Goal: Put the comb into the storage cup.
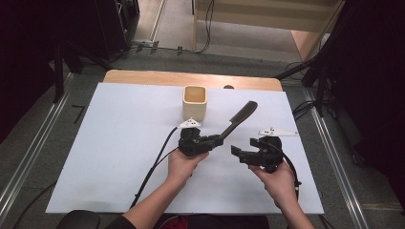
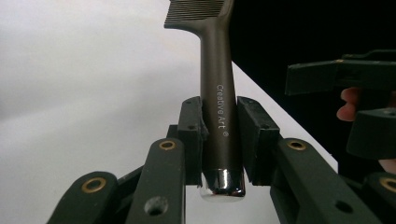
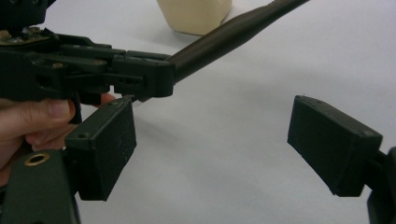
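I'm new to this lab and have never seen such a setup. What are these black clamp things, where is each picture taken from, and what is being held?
A person holds two hand-operated grippers. The high view looks down on the white table; the two gripper views ride on the grippers and look along their jaws. The left gripper is shut on the handle of a dark comb, which points up and away toward a cream cup standing on the table. The right gripper is open and holds nothing, close beside the left one.
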Available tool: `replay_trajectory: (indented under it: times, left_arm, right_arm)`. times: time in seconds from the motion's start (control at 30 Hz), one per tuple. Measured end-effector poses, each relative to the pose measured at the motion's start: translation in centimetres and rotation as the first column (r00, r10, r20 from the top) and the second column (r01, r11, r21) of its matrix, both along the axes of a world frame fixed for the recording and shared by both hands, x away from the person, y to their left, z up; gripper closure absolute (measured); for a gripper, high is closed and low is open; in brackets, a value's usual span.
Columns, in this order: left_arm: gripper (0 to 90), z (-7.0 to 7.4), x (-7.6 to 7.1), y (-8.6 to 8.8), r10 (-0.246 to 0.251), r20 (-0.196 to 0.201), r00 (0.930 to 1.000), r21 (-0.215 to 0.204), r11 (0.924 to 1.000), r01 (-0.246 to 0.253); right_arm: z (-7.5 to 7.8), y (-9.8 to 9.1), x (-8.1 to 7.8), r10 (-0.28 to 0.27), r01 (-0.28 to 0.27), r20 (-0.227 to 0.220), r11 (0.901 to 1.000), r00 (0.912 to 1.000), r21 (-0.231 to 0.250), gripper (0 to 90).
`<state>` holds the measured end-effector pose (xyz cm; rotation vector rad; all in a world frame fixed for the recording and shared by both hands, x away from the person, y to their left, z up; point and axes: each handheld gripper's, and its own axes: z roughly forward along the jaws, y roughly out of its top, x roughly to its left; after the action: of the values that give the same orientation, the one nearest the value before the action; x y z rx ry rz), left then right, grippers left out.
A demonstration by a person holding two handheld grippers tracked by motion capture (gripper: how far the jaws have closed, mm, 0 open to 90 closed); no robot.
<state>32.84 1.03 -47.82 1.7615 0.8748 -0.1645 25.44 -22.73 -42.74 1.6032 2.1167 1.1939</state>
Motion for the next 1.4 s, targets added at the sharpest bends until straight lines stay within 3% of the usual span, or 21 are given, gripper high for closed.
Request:
replay_trajectory:
  times: [0.13,0.37,0.73,1.0,1.07,1.2,1.27,1.4]
  left_arm:
    - [73.7,-0.2,0.0,-0.2,0.007,0.007,0.9999,0.002,1.0000,-0.007]
    - [73.7,-0.6,0.0,-0.8,0.048,0.021,0.9987,-0.033,0.9984,-0.047]
    - [73.7,-1.0,0.1,-1.4,0.078,0.017,0.9968,-0.083,0.9936,-0.076]
    - [73.7,-0.9,0.4,-1.6,0.117,0.016,0.9930,-0.130,0.9849,-0.114]
    - [73.7,-0.9,0.3,-1.7,0.116,0.029,0.9928,-0.141,0.9838,-0.111]
    - [73.7,-0.9,0.1,-2.0,0.149,0.038,0.9881,-0.170,0.9754,-0.140]
    - [73.7,-0.7,-0.1,-2.0,0.168,0.064,0.9837,-0.175,0.9723,-0.155]
    - [73.7,-0.7,0.0,-2.0,0.179,0.066,0.9816,-0.190,0.9680,-0.164]
  right_arm:
    - [0.3,0.1,0.5,-0.011,0.011,0.004,0.9999,0.9999,0.004,13.8]
    - [0.9,0.5,1.7,-0.039,0.039,-0.014,0.9991,0.9991,0.016,13.8]
    - [2.4,0.6,3.8,-0.082,0.081,0.010,0.9962,0.9966,0.031,14.1]
    - [3.4,0.1,5.6,-0.125,0.125,-0.003,0.9910,0.9922,0.049,14.4]
    - [3.7,0.0,6.0,-0.135,0.136,-0.021,0.9885,0.9906,0.065,21.1]
    - [3.9,0.2,6.8,-0.150,0.152,-0.024,0.9853,0.9884,0.079,20.9]
    - [3.6,0.5,7.4,-0.166,0.169,-0.045,0.9815,0.9852,0.090,21.6]
    - [3.5,0.7,8.1,-0.162,0.166,-0.064,0.9835,0.9847,0.071,24.3]
